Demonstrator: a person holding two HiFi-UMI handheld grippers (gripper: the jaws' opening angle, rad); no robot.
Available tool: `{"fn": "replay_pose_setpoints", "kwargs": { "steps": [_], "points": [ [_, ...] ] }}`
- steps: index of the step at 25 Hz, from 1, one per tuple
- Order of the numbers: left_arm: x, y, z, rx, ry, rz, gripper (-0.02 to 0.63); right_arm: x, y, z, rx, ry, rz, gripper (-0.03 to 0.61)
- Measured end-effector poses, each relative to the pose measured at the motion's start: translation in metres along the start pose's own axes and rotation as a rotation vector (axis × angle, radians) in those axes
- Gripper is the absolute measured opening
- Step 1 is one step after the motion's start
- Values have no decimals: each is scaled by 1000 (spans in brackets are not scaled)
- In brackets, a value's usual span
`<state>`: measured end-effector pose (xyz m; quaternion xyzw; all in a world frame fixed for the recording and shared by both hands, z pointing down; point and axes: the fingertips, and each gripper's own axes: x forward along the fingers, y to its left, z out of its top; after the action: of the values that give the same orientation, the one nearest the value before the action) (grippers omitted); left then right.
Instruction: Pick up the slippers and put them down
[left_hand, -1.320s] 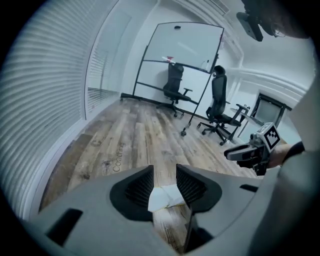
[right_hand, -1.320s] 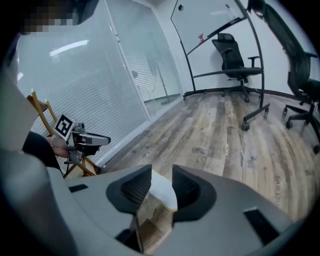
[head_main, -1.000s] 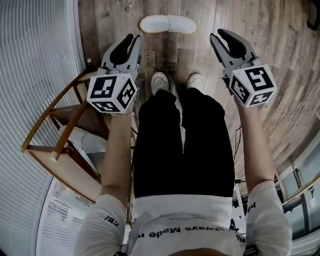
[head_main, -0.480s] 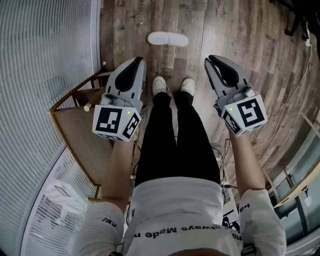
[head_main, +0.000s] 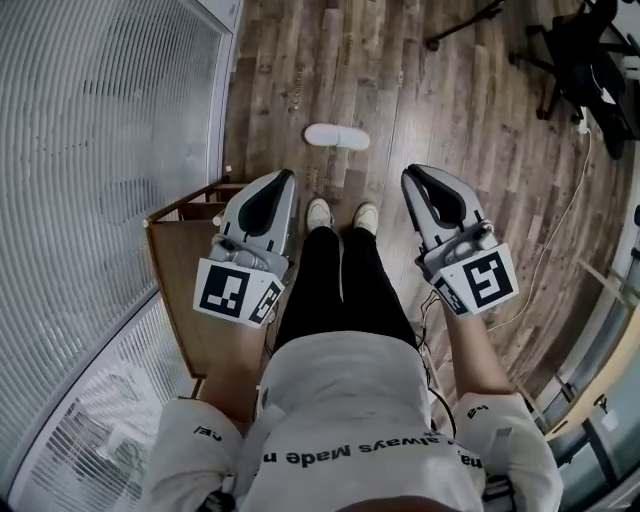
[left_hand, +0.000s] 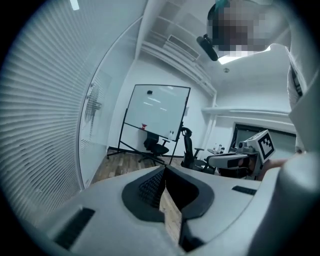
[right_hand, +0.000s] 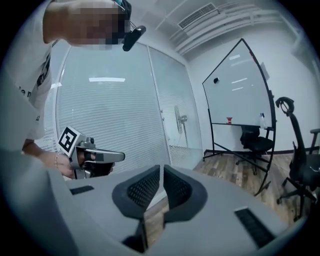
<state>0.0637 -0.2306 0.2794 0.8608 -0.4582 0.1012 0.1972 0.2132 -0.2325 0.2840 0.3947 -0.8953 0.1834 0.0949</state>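
The pair of white slippers (head_main: 337, 137) lies side by side on the wooden floor, a little beyond the person's white shoes (head_main: 319, 212). My left gripper (head_main: 285, 175) is held high above the floor at the left of the legs. Its jaws are closing to a thin slit with nothing between them (left_hand: 165, 170). My right gripper (head_main: 408, 172) is at the same height on the right, its jaws also closing on nothing (right_hand: 161, 167). Both are well apart from the slippers.
A wooden rack (head_main: 190, 290) stands close at the left against a glass wall with blinds (head_main: 90, 200). An office chair (head_main: 585, 60) and a cable (head_main: 560, 240) are on the floor at the right. A whiteboard on a stand (left_hand: 157, 112) is further back.
Both grippers have risen far from the floor and their jaws have come together. The head view has lifted too, so the slippers look smaller and farther away.
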Motion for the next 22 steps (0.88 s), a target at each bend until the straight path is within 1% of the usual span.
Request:
{"fn": "replay_pose_setpoints", "kwargs": {
  "steps": [3,6,10,12,14,18,22],
  "points": [
    [-18,-7,34,-7,-51,-7,12,-8,18,38,-32,-32,10,28],
    [-35,-14,57,-30,-89,-18,12,-14,37,72,-66,-68,22,28],
    [-57,-28,87,-16,-120,-17,12,-26,57,111,-94,-90,43,28],
    [-67,-34,101,-1,-129,-15,12,-33,68,126,-120,-99,48,28],
    [-77,-40,118,30,-144,-11,12,-40,76,141,-149,-105,45,28],
    [-92,-50,160,93,-202,0,12,-53,91,171,-175,-124,55,28],
    [-100,-58,181,105,-247,-9,12,-61,103,186,-188,-148,63,28]
  ]
}}
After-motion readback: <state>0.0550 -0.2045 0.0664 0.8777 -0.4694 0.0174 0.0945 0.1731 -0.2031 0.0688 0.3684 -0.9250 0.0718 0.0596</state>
